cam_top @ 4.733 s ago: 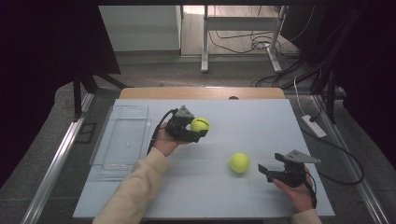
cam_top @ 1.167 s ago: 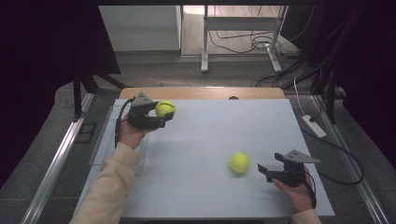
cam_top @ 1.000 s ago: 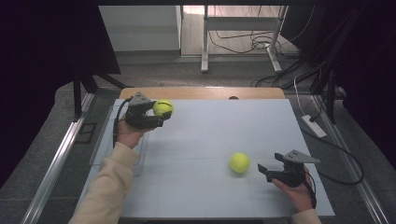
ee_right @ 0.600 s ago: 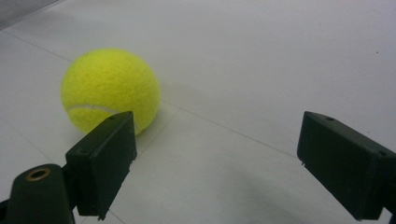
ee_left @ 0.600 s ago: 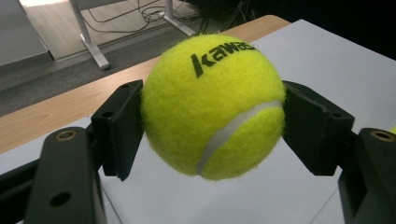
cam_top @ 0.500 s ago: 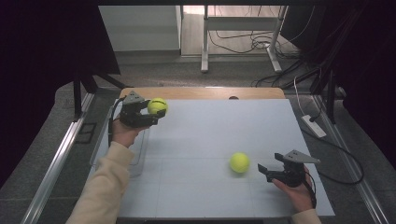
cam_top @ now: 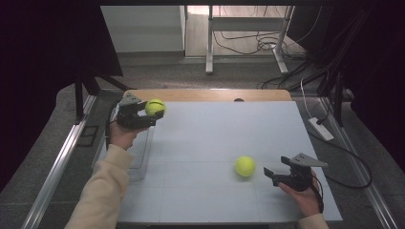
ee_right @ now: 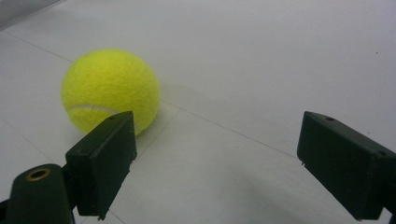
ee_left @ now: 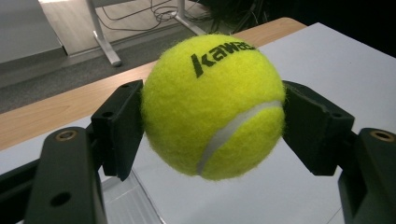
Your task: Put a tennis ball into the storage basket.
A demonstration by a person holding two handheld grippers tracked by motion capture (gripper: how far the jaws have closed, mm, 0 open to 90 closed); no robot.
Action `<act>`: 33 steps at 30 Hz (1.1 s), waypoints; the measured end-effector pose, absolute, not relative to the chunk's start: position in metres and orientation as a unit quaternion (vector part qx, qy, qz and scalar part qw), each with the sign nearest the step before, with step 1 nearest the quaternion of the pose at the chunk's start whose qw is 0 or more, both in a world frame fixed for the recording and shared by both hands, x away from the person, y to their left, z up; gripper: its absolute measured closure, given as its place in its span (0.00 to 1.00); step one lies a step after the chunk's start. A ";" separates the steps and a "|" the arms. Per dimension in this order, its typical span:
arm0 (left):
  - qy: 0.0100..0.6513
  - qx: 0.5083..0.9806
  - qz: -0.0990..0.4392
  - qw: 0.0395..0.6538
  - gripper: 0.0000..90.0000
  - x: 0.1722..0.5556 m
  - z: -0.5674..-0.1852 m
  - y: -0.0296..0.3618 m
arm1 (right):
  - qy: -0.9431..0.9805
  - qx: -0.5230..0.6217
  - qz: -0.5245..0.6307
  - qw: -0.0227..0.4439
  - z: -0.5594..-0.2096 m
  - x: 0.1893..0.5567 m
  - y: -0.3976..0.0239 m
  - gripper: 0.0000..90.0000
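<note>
Your left gripper (cam_top: 152, 116) is clamped on a fuzzy yellow tennis ball (cam_top: 155, 107), held in the air above the far left corner of the pale grey rectangular table top (cam_top: 224, 138). The left gripper view confirms both black pads pressing the ball's sides (ee_left: 212, 105), and it alone lets you read the black lettering and white seam on the felt. From the high view you see a clear plastic tray (cam_top: 138, 157) at the table top's left edge, just below that gripper.

Your right gripper (cam_top: 273, 174) rests near the table top's near right corner, jaws spread wide with nothing between them. A second yellow tennis ball (cam_top: 244, 166) lies on the table top just left of it; the right gripper view shows this ball (ee_right: 109, 91) beyond the left jaw, untouched.
</note>
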State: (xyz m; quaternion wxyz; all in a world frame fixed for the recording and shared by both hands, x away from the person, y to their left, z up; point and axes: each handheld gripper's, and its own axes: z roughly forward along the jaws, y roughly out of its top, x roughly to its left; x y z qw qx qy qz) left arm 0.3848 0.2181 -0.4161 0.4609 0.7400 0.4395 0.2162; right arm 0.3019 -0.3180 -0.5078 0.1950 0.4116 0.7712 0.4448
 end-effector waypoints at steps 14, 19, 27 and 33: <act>0.455 0.730 0.228 0.457 0.30 0.384 -0.416 0.232 | 0.769 0.412 0.448 0.196 -0.507 0.301 -0.318 0.13; 0.461 0.727 0.230 0.455 0.30 0.384 -0.417 0.237 | 0.770 0.412 0.447 0.195 -0.507 0.302 -0.317 0.13; 0.472 0.721 0.236 0.448 0.30 0.384 -0.420 0.247 | 0.769 0.412 0.448 0.196 -0.507 0.302 -0.318 0.13; 0.481 0.717 0.239 0.445 0.30 0.384 -0.421 0.255 | 0.769 0.413 0.447 0.196 -0.508 0.302 -0.318 0.13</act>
